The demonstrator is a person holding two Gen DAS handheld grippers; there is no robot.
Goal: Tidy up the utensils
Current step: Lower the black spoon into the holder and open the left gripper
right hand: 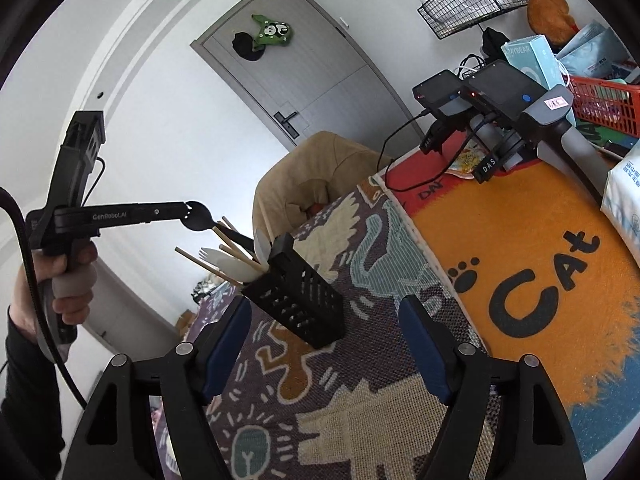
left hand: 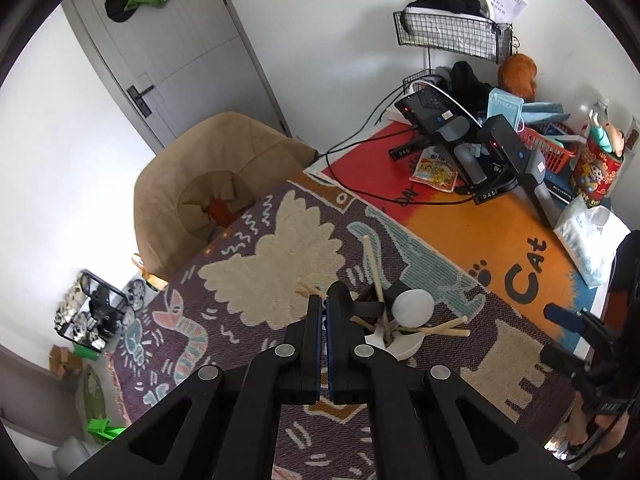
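A black slotted utensil holder (right hand: 296,300) stands on the patterned cloth (right hand: 360,420), holding wooden chopsticks (right hand: 236,254), a white fork (right hand: 212,257) and white spoons (left hand: 412,308). My left gripper (left hand: 323,304) is shut on a black spoon (right hand: 197,218), held by its bowl, with the handle reaching into the holder. It shows from the side in the right wrist view (right hand: 185,210). My right gripper (right hand: 326,340) is open and empty, just in front of the holder's base. In the left wrist view the holder (left hand: 374,306) is seen from above.
An orange cat mat (right hand: 520,260) lies to the right, with charging gripper units (right hand: 500,92), cables, a red basket (right hand: 604,104) and tissue packs beyond. A tan chair (left hand: 208,192) stands at the table's far edge. Wire baskets hang on the wall.
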